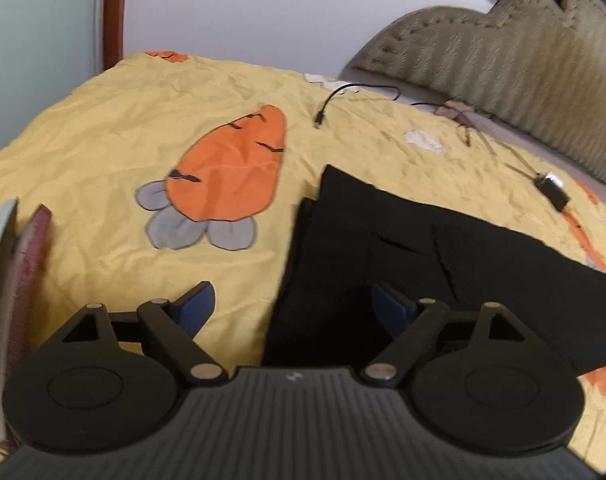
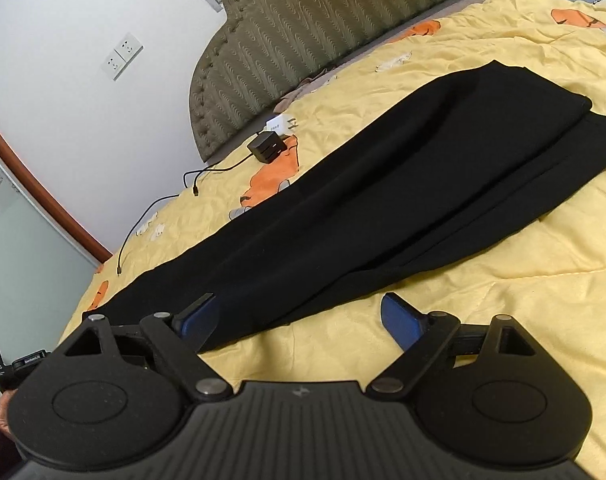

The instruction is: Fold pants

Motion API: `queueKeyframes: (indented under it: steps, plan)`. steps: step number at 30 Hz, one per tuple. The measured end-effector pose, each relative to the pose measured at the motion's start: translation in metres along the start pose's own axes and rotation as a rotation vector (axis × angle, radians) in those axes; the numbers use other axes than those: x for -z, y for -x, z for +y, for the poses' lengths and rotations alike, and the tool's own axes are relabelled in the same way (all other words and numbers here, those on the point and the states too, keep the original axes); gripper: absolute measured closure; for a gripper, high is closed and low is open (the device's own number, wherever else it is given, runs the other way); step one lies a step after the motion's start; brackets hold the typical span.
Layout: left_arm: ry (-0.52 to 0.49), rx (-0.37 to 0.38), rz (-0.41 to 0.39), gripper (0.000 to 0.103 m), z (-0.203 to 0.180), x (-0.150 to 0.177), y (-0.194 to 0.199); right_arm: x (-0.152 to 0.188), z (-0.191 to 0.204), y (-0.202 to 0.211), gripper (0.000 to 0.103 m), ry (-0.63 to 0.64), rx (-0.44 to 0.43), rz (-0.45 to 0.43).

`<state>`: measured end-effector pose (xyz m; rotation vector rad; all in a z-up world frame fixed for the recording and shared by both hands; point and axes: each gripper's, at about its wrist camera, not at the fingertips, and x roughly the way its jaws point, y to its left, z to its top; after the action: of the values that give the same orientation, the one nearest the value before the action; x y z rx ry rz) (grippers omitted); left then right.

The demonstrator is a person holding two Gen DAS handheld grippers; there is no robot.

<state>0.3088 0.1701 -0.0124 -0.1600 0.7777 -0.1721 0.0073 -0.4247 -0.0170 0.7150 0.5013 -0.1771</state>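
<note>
Black pants lie flat on a yellow quilt, folded lengthwise into a long strip running from near left to far right. In the right wrist view my right gripper hovers open over the strip's near edge. Its left blue pad is above the cloth and the right pad is above bare quilt. In the left wrist view one end of the pants fills the right half. My left gripper is open and straddles the pants' left edge. Neither gripper grips anything.
A black charger, a white plug and thin cables lie on the quilt beyond the pants, near the padded headboard. A large carrot print marks the quilt left of the pants. A wooden door frame stands behind.
</note>
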Motion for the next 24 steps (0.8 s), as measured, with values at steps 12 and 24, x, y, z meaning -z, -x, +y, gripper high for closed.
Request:
queueKeyframes:
  steps: [12,24]
  plan:
    - [-0.17,0.139,-0.093,0.021,-0.024,0.026,0.026,0.007,-0.009,0.001,0.014,-0.053,-0.035,-0.034]
    - [-0.02,0.208,0.007,0.02,-0.003,0.014,-0.003,0.011,-0.008,0.001,0.014,-0.048,-0.04,-0.057]
